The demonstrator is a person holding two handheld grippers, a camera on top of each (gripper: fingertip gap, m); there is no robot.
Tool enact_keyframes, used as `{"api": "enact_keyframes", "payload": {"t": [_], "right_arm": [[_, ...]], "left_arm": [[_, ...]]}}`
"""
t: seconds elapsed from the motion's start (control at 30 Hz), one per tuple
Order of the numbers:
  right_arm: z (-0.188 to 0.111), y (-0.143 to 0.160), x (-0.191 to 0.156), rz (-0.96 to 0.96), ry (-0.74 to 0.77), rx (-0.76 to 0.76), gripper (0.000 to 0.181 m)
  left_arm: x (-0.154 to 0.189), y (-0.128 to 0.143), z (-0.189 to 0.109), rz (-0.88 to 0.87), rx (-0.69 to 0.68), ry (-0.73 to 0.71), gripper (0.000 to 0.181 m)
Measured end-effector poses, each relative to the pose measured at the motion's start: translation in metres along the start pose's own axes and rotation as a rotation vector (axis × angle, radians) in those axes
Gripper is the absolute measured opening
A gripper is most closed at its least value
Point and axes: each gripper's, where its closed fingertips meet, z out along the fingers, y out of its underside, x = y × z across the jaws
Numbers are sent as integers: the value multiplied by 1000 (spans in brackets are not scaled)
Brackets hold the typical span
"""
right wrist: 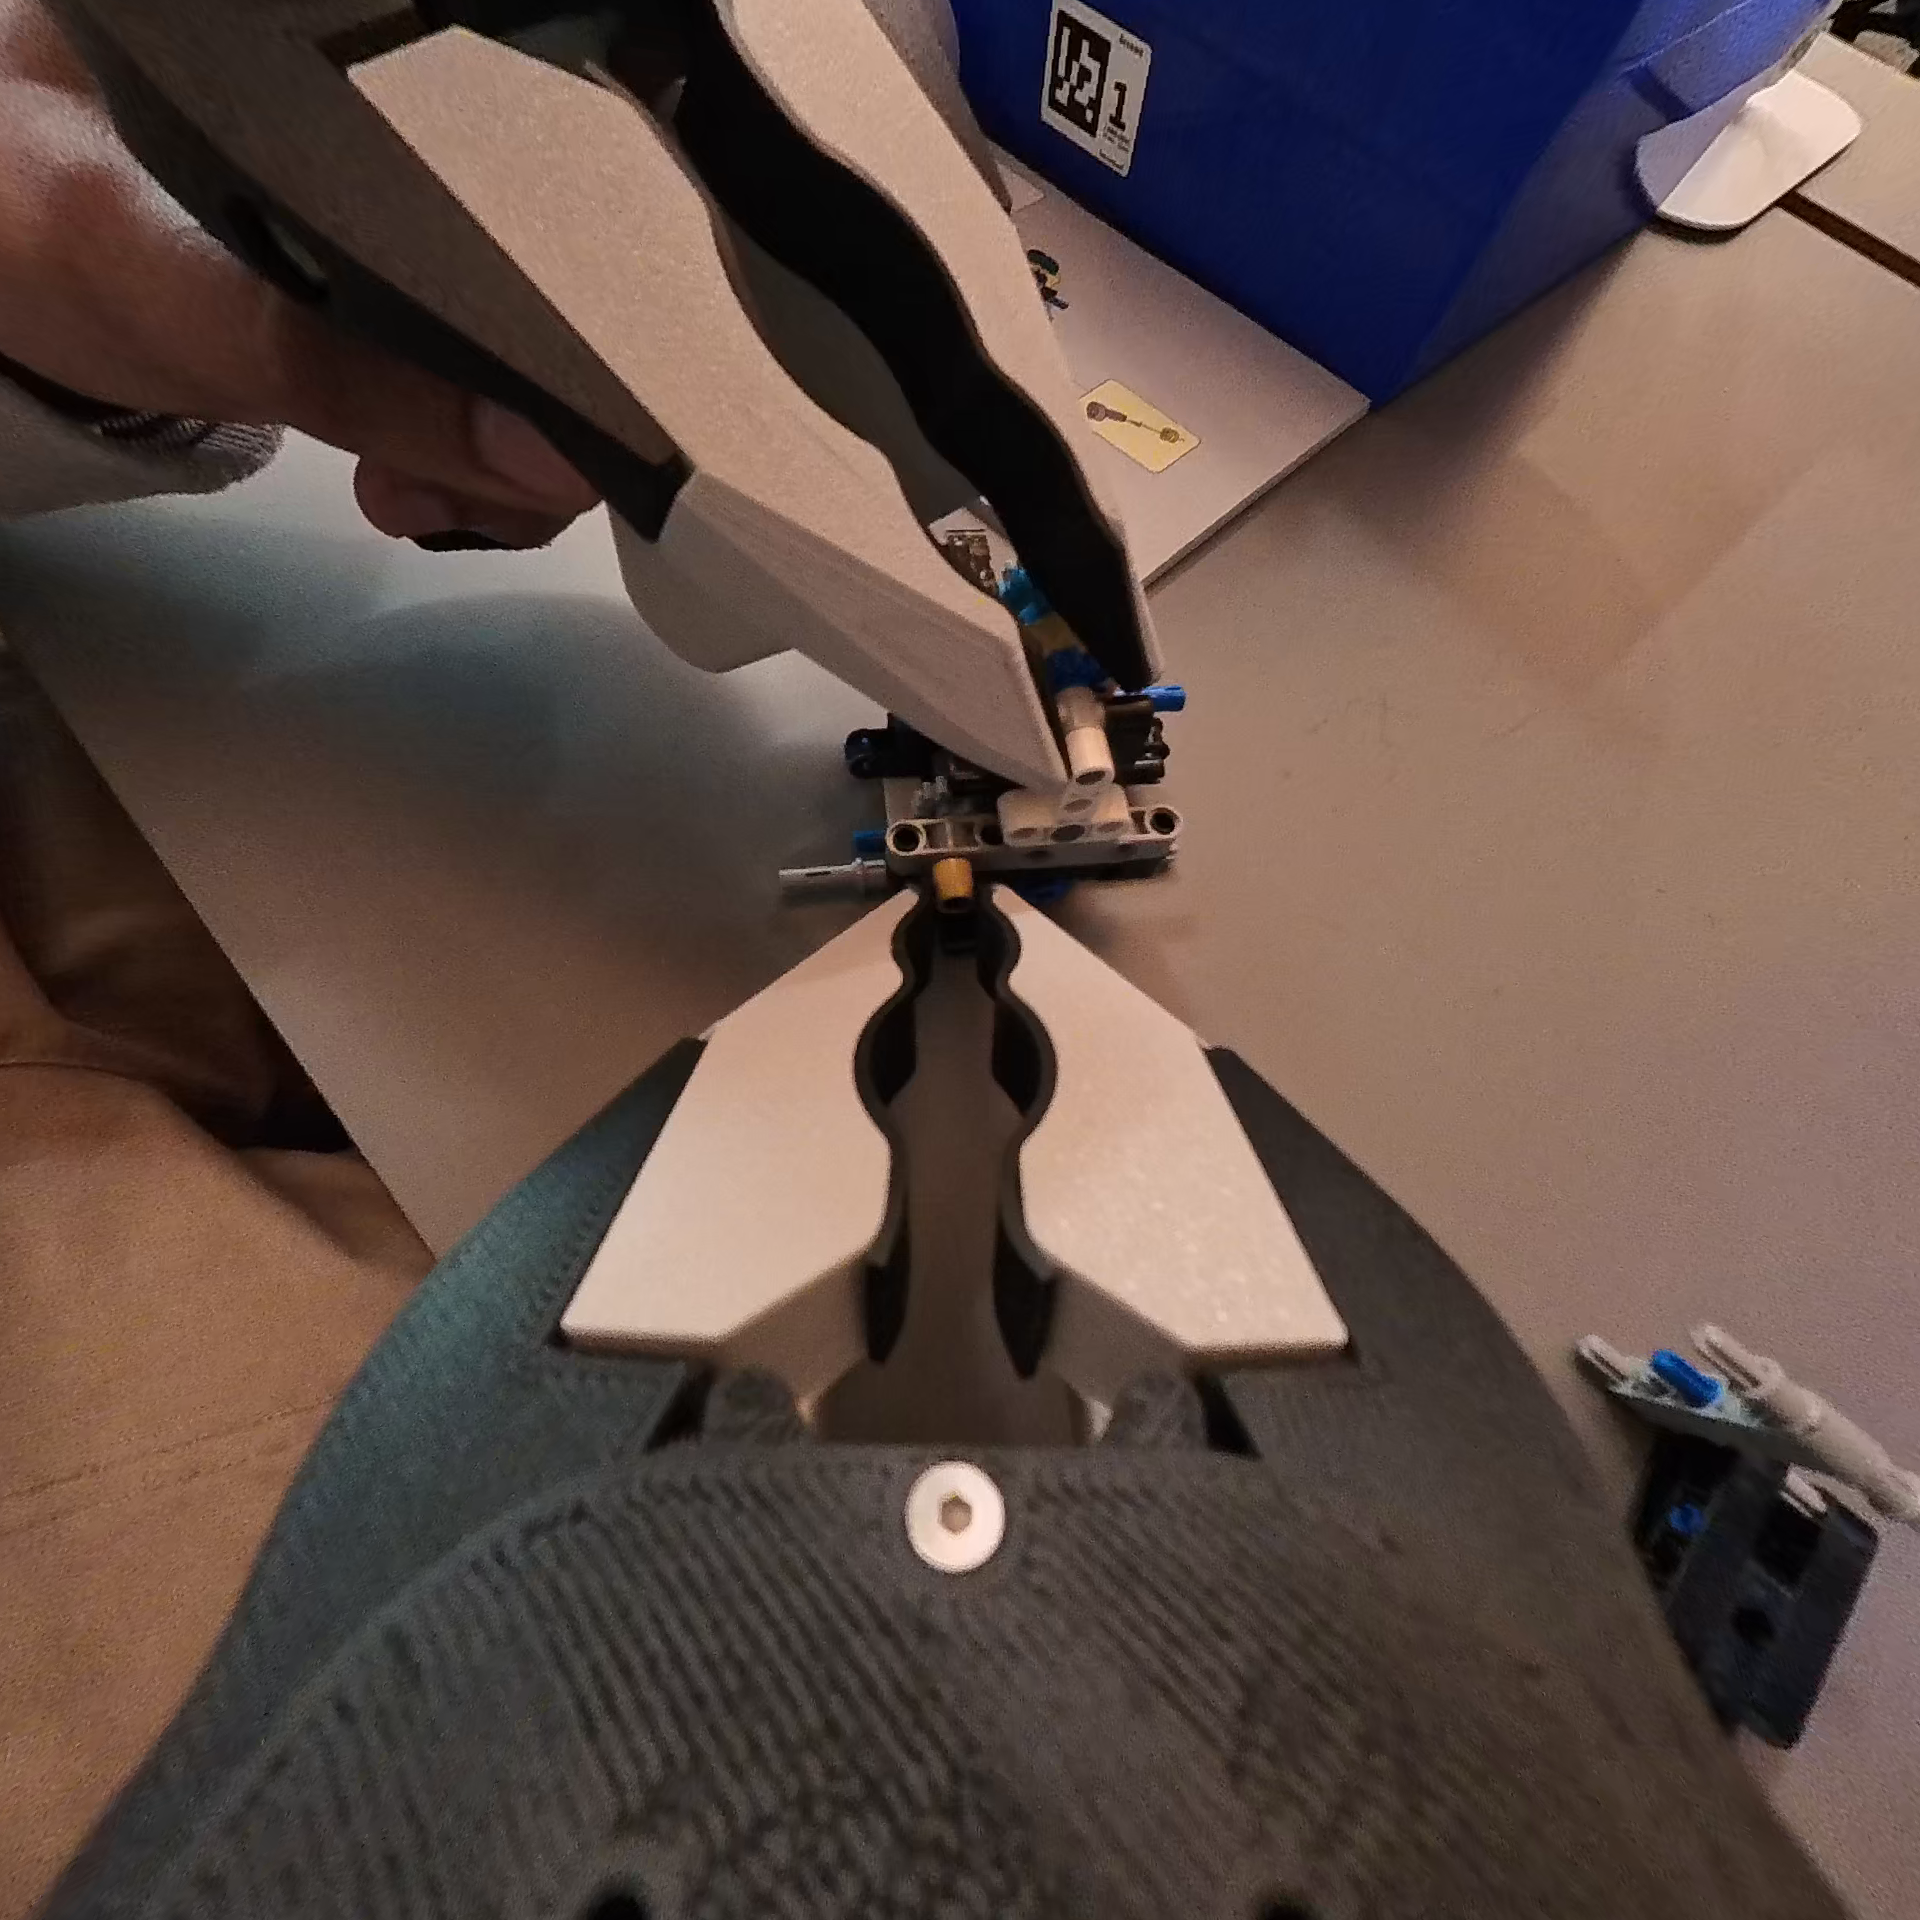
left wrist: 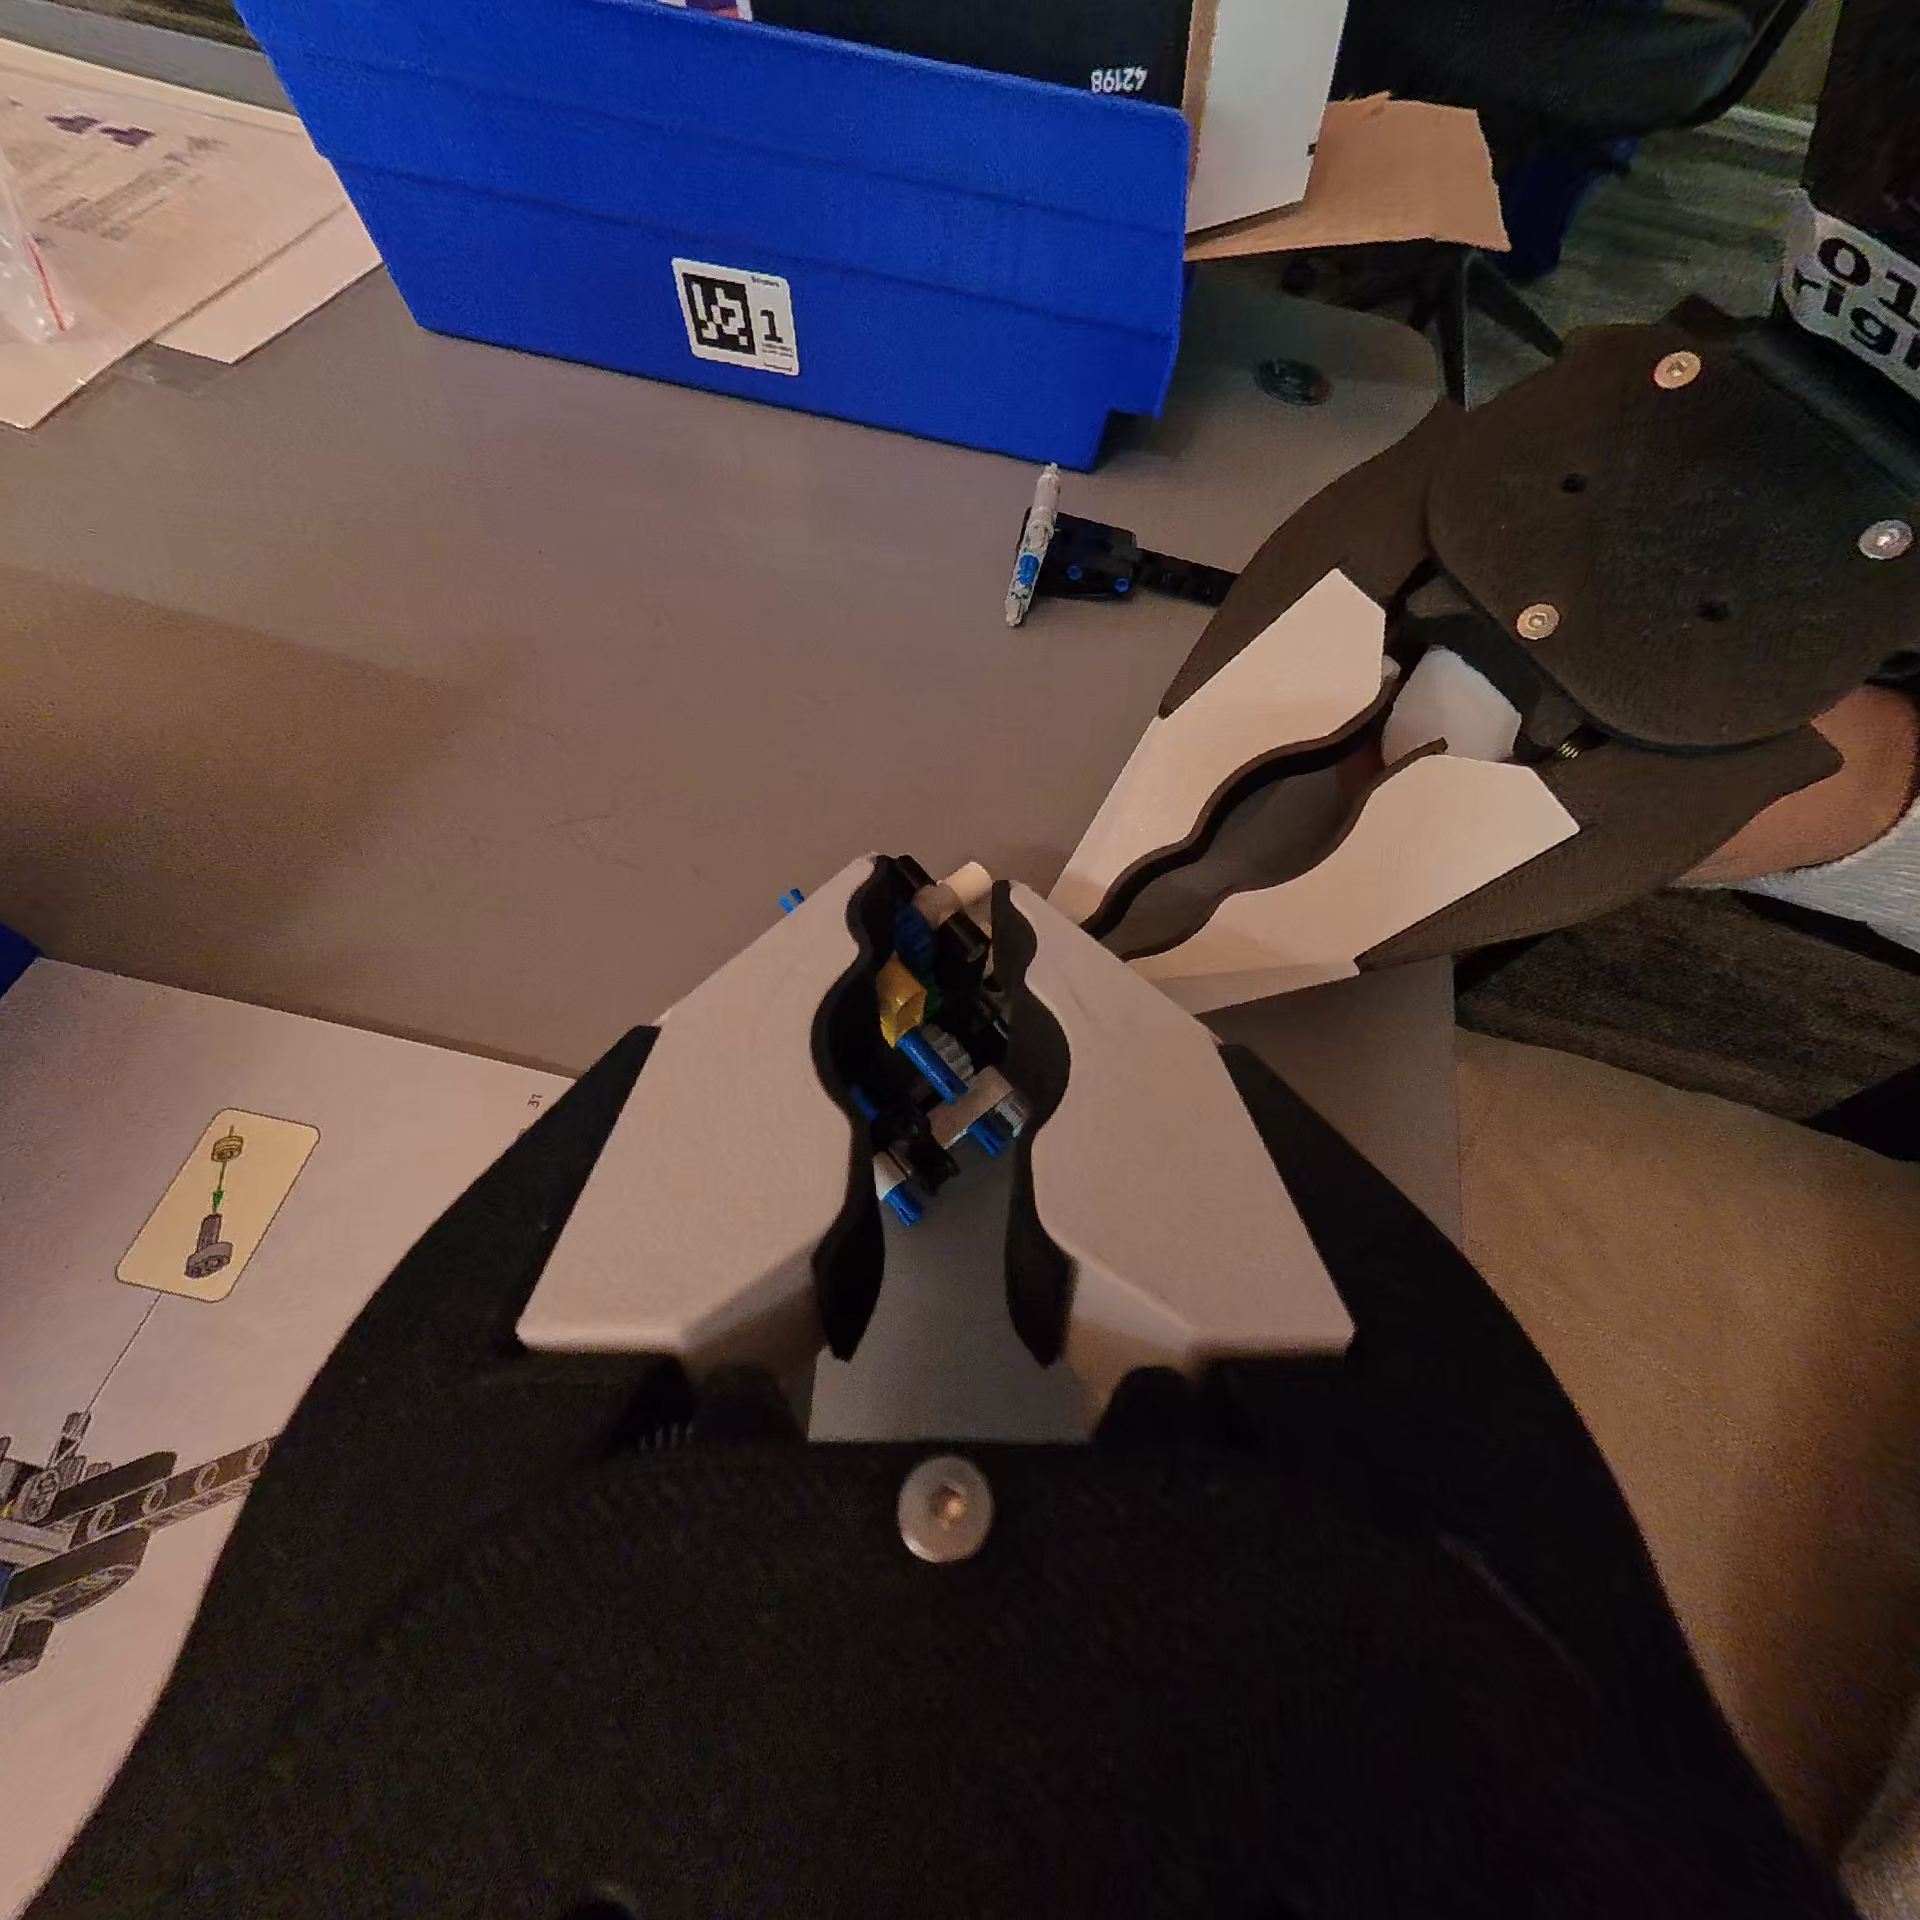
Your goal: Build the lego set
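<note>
A Lego assembly [left wrist: 914, 1049] of black, blue, yellow and white parts is clamped between the fingers of my left gripper [left wrist: 935, 894]. In the right wrist view its grey beam [right wrist: 1039, 831] rests on the table, and the left gripper [right wrist: 1091, 727] comes down on it from the upper left. My right gripper [right wrist: 954, 912] is shut on a small tan piece [right wrist: 954, 881], held against the near side of the beam. The right gripper [left wrist: 1112, 925] also shows in the left wrist view, its tips hidden behind my left finger.
A second small black and grey sub-assembly [left wrist: 1081, 561] [right wrist: 1745, 1507] lies apart on the table. A blue bin [left wrist: 779, 208] [right wrist: 1403, 156] stands behind. An open instruction booklet [left wrist: 208, 1247] [right wrist: 1195, 395] lies beside the work. The table edge [right wrist: 260, 935] is close. The tips of both grippers are at nearly the same place.
</note>
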Motion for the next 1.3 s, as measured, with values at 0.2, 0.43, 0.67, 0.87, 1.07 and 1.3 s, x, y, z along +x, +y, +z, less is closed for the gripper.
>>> {"api": "enact_keyframes", "payload": {"t": [0.2,0.43,0.67,0.87,1.07,1.3], "right_arm": [[0,1,3,14,11,-4,6],[0,0,4,27,8,2,7],[2,4,3,15,11,-29,9],[2,5,2,13,3,-33,17],[1,7,2,15,0,-36,22],[-6,9,3,33,-8,-25,27]], "left_arm": [[0,0,0,-4,-11,13,15],[-1,0,0,-8,-9,10,14],[-1,0,0,-11,-13,15,15],[-2,0,1,-14,-17,11,19],[-3,-2,-1,-12,-10,-3,24],[-4,-24,-26,-26,84,-34,30]]}}
